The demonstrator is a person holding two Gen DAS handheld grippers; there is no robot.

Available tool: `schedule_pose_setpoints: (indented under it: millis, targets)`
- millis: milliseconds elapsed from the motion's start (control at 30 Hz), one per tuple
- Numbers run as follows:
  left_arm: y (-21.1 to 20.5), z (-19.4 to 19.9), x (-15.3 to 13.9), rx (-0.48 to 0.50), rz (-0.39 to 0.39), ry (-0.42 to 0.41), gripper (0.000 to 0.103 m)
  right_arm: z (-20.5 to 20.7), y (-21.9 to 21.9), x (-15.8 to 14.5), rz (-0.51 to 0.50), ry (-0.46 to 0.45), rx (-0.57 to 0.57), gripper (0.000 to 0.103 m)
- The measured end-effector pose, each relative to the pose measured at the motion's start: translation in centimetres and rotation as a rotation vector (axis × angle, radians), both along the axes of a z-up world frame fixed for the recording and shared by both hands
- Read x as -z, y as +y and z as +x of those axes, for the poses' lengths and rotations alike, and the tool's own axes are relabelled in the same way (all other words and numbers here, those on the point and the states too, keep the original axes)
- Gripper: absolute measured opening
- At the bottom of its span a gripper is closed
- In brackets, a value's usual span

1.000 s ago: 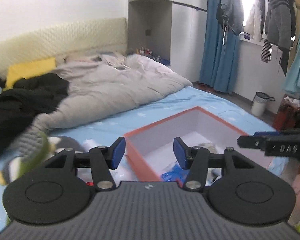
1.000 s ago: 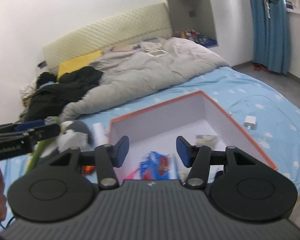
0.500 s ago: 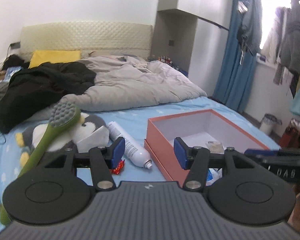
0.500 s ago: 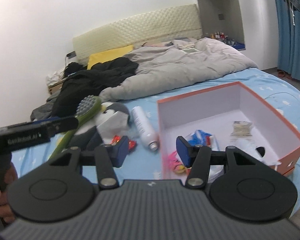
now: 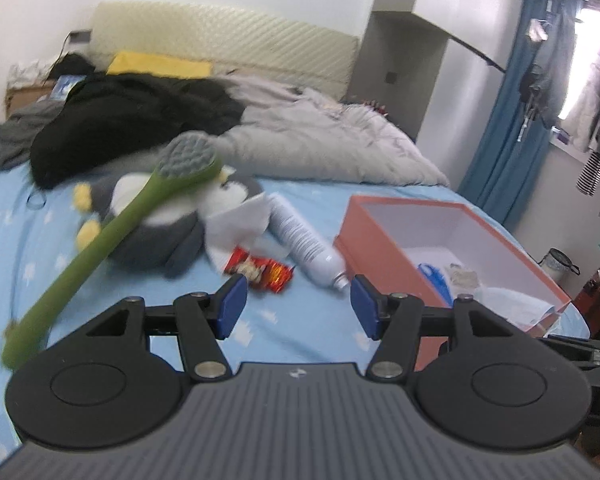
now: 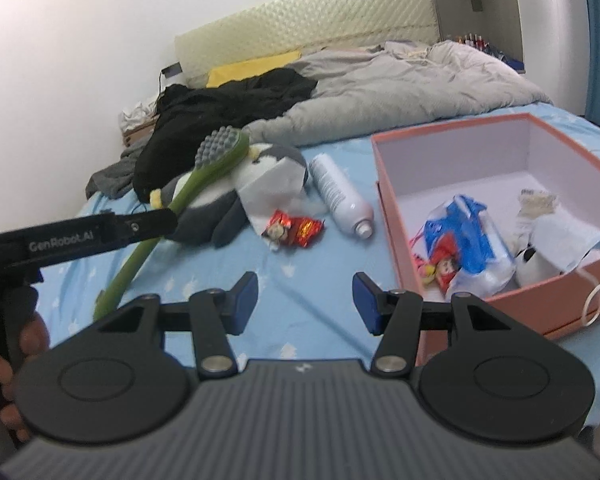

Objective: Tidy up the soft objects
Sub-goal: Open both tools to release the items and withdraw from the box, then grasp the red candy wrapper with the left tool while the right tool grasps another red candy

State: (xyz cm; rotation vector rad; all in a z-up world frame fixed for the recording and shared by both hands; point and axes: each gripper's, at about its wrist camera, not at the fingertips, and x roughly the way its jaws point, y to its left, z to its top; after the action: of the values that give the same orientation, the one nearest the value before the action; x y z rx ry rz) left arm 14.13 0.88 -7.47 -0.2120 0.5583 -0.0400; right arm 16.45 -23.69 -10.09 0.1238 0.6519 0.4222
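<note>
Right wrist: penguin plush (image 6: 224, 196) lies head toward box (image 6: 452, 140); both tongs (image 6: 304, 298) (image 5: 296, 310) agape, empty.

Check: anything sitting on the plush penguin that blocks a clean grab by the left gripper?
Yes. A green long-handled brush lies across the plush penguin, and white paper leans on its near side. The left gripper is open and apart from it.

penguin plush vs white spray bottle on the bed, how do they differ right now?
The penguin plush is grey and white with yellow feet, soft and lumpy; the white spray bottle is a smooth rigid cylinder with printed text. The green brush rests across the plush, and white paper lies against it; nothing lies on the bottle. The plush is bulkier, the bottle slimmer. Both lie on the blue sheet, outside the orange box.
</note>
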Motion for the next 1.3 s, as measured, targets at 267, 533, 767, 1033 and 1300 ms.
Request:
schedule_pose_setpoints:
  millis: [267, 533, 767, 1033, 1300]
  targets:
    - [1.7, -0.4, 3.7, -0.030, -0.047, 0.106, 0.063, -0.8, 1.4, 2.2, 0.010, 0.059, -0.011, 0.055]
    - [2.5, 0.9, 5.8, -0.058, -0.007, 0.119, 0.097, 0.1, 3.5, 3.5, -0.011, 0.069, -0.009, 0.055]
    - [3.7, 4.0, 6.7, -0.139, 0.011, 0.149, 0.101, 3.6, 3.1, 5.0, 0.062, 0.141, 0.085, 0.055]
    - [5.0, 8.6, 7.5, -0.100, -0.014, 0.140, 0.101, 7.8, 3.6, 6.1, 0.151, 0.194, 0.131, 0.057]
    - [6.1, 13.6, 10.2, -0.021, -0.140, 0.148, 0.083, 13.4, 5.0, 8.7, 0.228, 0.286, 0.168, 0.054]
